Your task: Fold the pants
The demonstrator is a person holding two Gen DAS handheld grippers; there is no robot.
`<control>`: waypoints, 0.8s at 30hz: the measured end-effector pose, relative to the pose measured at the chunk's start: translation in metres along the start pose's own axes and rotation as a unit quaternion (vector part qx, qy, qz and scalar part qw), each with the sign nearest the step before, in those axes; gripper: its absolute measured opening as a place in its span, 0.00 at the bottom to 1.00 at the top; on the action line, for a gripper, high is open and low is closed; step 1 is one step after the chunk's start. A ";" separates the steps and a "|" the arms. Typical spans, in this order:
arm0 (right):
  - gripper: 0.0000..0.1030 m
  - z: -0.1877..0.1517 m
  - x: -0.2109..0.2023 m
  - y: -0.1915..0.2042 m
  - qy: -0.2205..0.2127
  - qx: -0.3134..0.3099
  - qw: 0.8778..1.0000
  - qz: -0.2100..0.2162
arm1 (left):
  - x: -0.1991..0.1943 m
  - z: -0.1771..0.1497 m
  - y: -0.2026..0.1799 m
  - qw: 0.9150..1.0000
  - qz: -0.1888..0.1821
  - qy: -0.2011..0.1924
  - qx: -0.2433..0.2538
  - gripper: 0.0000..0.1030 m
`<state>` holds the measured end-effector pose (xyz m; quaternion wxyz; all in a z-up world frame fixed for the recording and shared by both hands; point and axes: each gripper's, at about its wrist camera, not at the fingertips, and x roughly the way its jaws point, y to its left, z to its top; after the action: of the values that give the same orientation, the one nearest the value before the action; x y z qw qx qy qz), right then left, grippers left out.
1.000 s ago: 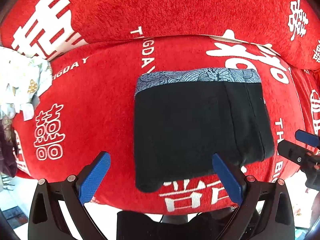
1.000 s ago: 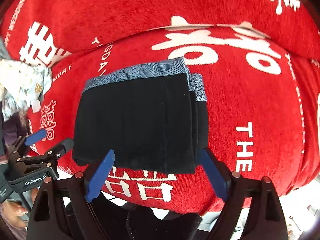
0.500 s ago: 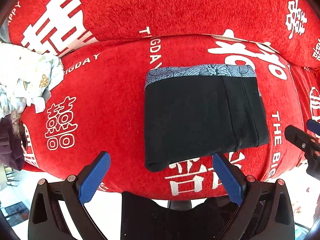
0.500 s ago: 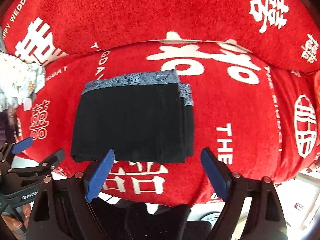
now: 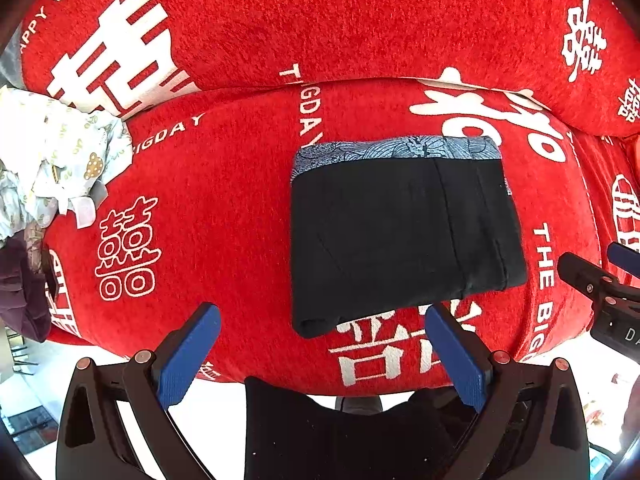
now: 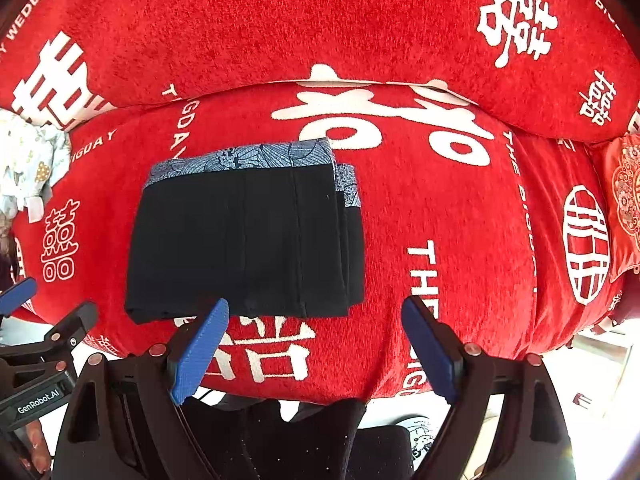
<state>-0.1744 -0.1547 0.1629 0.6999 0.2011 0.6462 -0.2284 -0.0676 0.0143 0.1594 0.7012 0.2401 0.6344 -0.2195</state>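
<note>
The black pants [image 5: 400, 232] lie folded into a flat rectangle on the red sofa seat [image 5: 208, 184], with a blue-grey patterned waistband along the far edge. They also show in the right wrist view [image 6: 248, 240]. My left gripper [image 5: 324, 350] is open and empty, held back from the pants' near edge. My right gripper [image 6: 316, 344] is open and empty, also off the near edge. Each gripper shows at the side of the other's view.
The sofa's red backrest [image 5: 320, 20] with white lettering rises behind the seat. A crumpled pale patterned cloth [image 5: 52, 160] lies at the seat's left end. A patterned cushion [image 6: 624, 200] is at the right end. The seat's front edge drops to a light floor.
Both grippers have drawn back from the folded pants, which now look smaller and farther away. The pants lie still.
</note>
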 end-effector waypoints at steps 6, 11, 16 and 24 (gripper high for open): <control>0.88 0.000 -0.002 -0.002 0.005 0.009 1.000 0.007 | -0.002 0.002 0.000 1.000 -0.002 -0.002 -0.002 0.99; 0.88 0.000 -0.002 -0.002 0.008 0.009 1.000 0.006 | -0.003 0.003 0.001 1.000 -0.001 -0.004 -0.003 0.99; 0.88 0.000 -0.003 0.000 0.009 0.005 1.000 0.006 | -0.004 0.004 0.000 1.000 0.004 -0.005 0.000 0.99; 0.88 0.001 -0.002 0.004 0.010 0.000 1.000 0.004 | -0.005 0.006 -0.001 1.000 0.019 -0.010 -0.001 0.99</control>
<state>-0.1710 -0.1516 0.1650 0.6945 0.2063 0.6521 -0.2235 -0.0641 0.0103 0.1648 0.7118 0.2492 0.6227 -0.2086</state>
